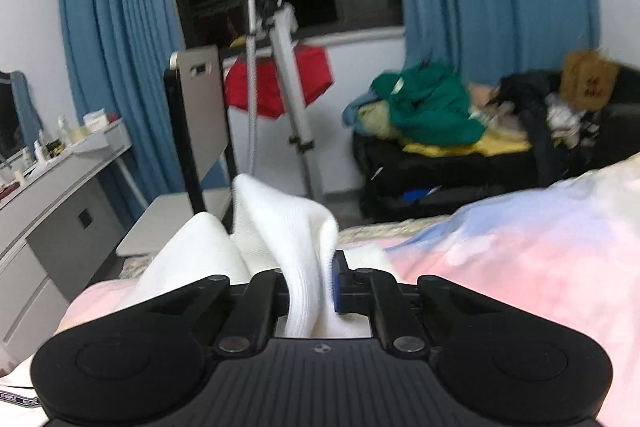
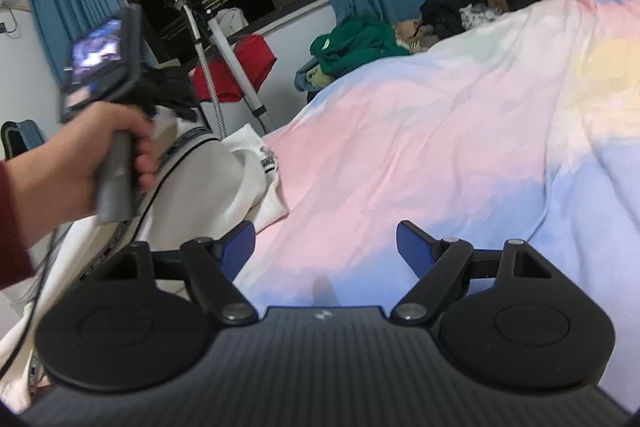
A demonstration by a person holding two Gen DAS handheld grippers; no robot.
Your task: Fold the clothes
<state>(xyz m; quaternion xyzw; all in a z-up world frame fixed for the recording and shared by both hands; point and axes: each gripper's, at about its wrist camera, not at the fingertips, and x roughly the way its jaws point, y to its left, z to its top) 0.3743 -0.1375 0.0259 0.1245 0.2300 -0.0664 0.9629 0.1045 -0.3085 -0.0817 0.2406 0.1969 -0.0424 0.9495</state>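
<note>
While my left fingers pinch cloth and my right ones wait, the parts read as follows.

Garment: white garment [image 1: 280, 227], bunched at the bed's near left edge; a patterned dark band runs along one hem in the right view [image 2: 192, 141].

Left gripper [image 1: 310, 283]: fingers closed tight on a ridge of the white cloth, which stands up in a peak between them; my hand [image 2: 76, 163] grips its handle.

Right gripper [image 2: 325, 247]: fingers spread wide, nothing between them, poised over bare bedspread [image 2: 400, 147] just right of the garment.

Bed: covered in pink, blue and pale yellow; soft, so I judge it will give under any press.

Handling: looks light, limp and knitted; it should drape and sag, not hold a shape, and should not slip from rubbery pads.

Where to take hold: I judge a second edge or corner best, level with my left pinch, so the cloth hangs flat between both hands.

Risk: pinching the bedspread along with the garment.

Background: blue curtains [image 1: 120, 47], other clothes heaped beyond the bed [image 1: 428, 107].
</note>
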